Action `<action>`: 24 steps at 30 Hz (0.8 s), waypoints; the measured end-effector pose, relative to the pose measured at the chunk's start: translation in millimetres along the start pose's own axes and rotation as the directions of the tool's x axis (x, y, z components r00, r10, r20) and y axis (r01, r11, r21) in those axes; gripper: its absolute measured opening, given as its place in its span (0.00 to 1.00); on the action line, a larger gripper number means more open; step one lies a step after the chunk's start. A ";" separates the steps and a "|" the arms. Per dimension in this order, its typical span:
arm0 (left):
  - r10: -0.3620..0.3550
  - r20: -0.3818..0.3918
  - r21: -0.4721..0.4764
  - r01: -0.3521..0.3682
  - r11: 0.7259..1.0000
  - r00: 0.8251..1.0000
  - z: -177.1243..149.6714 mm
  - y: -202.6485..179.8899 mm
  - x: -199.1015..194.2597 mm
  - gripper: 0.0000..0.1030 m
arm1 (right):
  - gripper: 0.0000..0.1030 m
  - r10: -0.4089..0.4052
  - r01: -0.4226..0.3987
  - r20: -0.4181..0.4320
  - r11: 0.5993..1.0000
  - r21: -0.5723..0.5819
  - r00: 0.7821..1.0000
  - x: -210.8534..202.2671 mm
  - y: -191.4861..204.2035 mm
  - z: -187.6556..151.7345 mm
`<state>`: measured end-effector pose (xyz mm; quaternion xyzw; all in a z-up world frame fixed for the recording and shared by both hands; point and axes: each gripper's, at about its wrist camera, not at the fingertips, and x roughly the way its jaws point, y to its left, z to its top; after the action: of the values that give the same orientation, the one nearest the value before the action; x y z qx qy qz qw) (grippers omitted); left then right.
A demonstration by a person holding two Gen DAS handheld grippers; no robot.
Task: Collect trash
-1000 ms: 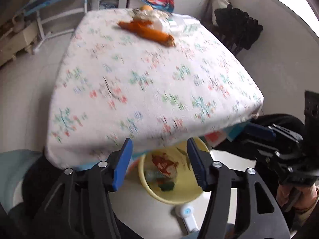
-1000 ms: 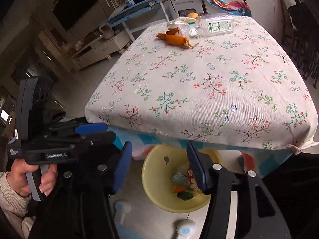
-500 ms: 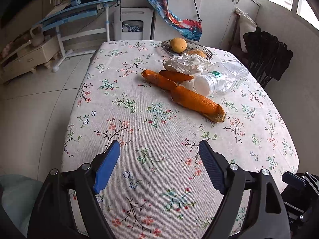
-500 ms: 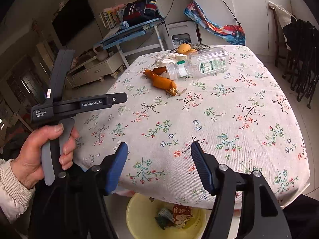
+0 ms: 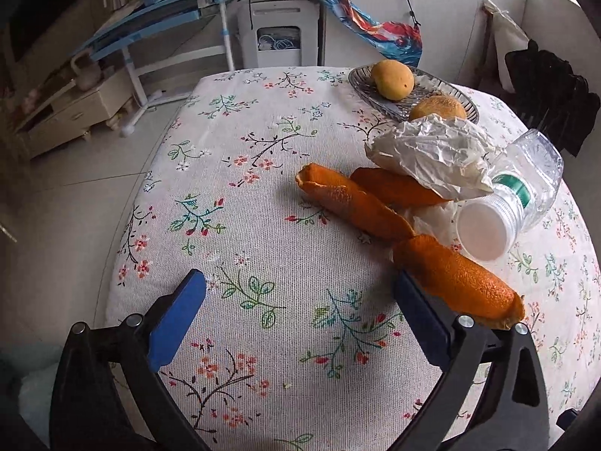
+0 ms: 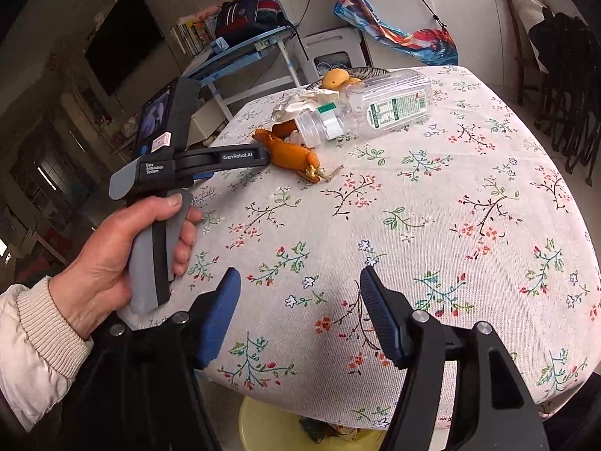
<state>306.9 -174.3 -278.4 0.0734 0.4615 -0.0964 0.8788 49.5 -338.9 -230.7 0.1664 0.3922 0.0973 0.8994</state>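
On the flowered tablecloth (image 5: 263, 225) lie strips of orange peel (image 5: 458, 282), a second strip (image 5: 353, 203), a crumpled clear wrapper (image 5: 432, 154) and a clear plastic bottle (image 5: 518, 195) on its side. My left gripper (image 5: 298, 276) hovers over the cloth with its jaws opening and nothing between them. Its right finger (image 5: 420, 315) is just beside the nearest peel strip. My right gripper (image 6: 299, 274) stands open over the table's near edge, holding nothing. From there I see the peel (image 6: 293, 154), the bottle (image 6: 375, 109) and a hand (image 6: 112, 255) holding the left tool.
A wire plate (image 5: 375, 94) with two round fruits sits behind the trash. A yellow basin (image 6: 270, 428) with scraps peeks out under the table's near edge. Dark folded chairs (image 6: 563, 86) stand at the right, a blue desk (image 5: 157, 18) at the back left.
My left gripper has moved from above the basin at the table's edge forward over the cloth up to the peel, its jaws widening. The right gripper has advanced a little over the table edge.
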 end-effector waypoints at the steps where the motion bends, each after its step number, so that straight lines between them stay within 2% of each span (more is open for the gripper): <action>1: -0.002 0.000 -0.004 0.002 1.000 1.000 0.2 0.2 0.1 0.94 | 0.62 -0.001 0.001 0.001 1.000 0.003 1.000 -0.1 -0.7 -0.5; 5: -0.003 0.000 -0.005 0.003 1.000 1.000 2.1 1.0 1.3 0.94 | 0.62 -0.012 0.012 0.005 1.000 0.009 1.000 3.8 1.9 0.2; 12: -0.003 0.001 -0.005 0.003 1.000 1.000 1.7 0.2 1.0 0.94 | 0.64 -0.042 0.045 0.042 0.995 -0.084 0.998 -1.4 22.3 -5.4; 19: -0.003 0.001 -0.005 0.003 1.000 1.000 1.7 -0.1 1.3 0.94 | 0.64 -0.106 0.119 0.086 0.979 -0.164 0.991 -11.5 44.3 -13.8; 24: -0.003 0.001 -0.005 0.003 1.000 1.000 1.8 0.0 1.5 0.94 | 0.65 -0.142 0.150 0.058 0.973 -0.174 0.988 -12.2 53.7 -25.8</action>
<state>309.2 -174.9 -278.6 0.0705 0.4615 -0.0966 0.8790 19.8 -287.1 -218.8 0.0580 0.3727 0.0617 0.9241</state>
